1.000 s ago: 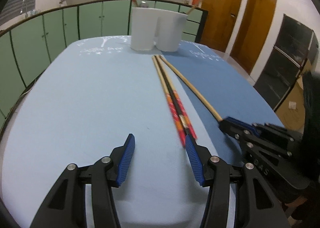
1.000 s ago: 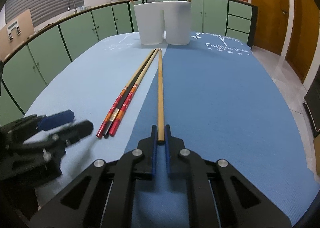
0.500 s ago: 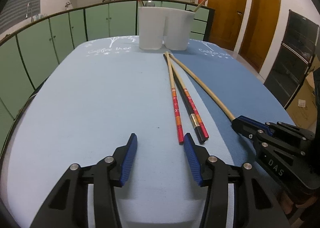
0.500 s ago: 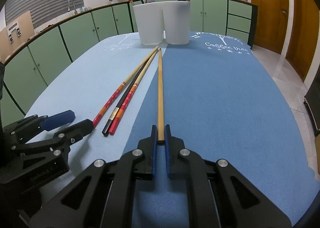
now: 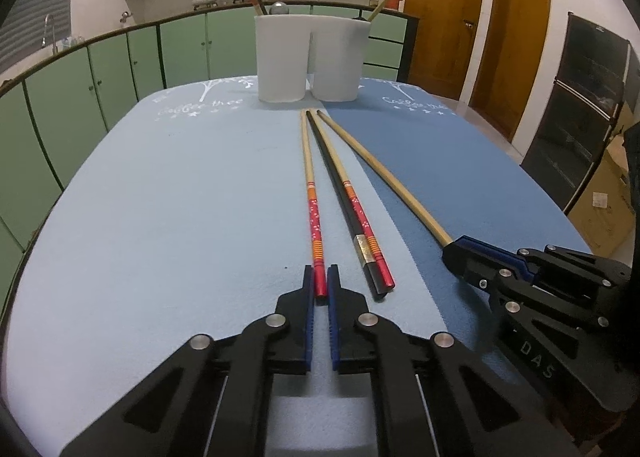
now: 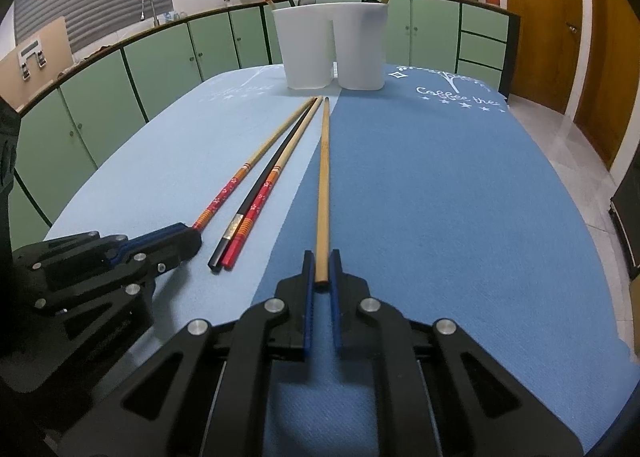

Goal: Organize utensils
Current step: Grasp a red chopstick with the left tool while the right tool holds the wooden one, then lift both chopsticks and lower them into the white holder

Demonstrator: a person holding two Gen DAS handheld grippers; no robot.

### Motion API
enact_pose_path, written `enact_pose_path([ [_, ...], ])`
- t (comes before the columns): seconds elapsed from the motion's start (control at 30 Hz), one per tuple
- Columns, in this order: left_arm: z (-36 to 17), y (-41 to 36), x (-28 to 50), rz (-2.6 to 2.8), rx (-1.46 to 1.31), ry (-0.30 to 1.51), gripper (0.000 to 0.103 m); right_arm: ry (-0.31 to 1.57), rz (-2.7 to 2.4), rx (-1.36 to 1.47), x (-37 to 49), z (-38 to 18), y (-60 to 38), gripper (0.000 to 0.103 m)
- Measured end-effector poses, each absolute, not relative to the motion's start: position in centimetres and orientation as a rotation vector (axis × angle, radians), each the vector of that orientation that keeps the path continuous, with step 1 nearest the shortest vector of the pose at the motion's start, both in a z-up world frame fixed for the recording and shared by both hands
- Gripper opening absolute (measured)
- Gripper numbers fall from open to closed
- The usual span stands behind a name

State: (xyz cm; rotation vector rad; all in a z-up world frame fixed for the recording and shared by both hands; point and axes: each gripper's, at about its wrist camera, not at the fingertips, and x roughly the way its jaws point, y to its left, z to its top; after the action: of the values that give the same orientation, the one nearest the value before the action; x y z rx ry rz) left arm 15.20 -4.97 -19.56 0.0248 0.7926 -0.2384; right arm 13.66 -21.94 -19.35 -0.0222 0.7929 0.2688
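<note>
Several chopsticks lie on the blue tablecloth, pointing at a white two-cup utensil holder (image 5: pixel 310 57) (image 6: pixel 332 45) at the far end. My left gripper (image 5: pixel 320 281) is shut on the red end of a red-patterned chopstick (image 5: pixel 312 201) (image 6: pixel 236 185). My right gripper (image 6: pixel 321 267) is shut on the near end of a plain wooden chopstick (image 6: pixel 324 177) (image 5: pixel 384 173). A black chopstick (image 5: pixel 340 189) and a second red-patterned chopstick (image 5: pixel 362 217) lie together between the two held ones. Both held chopsticks still rest on the cloth.
The holder has a few utensils standing in it. The cloth is light blue (image 5: pixel 160 197) on the left and darker blue (image 6: pixel 440 197) on the right. Green cabinets ring the table; wooden doors (image 5: pixel 440 9) stand to the right.
My left gripper moved right and forward to the leftmost red chopstick and closed on its end. That chopstick has parted from the other two. My right gripper stays shut on the wooden chopstick.
</note>
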Motion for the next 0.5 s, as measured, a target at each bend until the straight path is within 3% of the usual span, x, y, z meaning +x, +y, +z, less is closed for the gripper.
enact_pose_path([
  [0.5, -14.6, -3.9, 14.6, -0.22, 0.025, 0.686, 0.006, 0.704, 0.281, -0.011, 13.4, -14.7, -22.9, 0.006],
])
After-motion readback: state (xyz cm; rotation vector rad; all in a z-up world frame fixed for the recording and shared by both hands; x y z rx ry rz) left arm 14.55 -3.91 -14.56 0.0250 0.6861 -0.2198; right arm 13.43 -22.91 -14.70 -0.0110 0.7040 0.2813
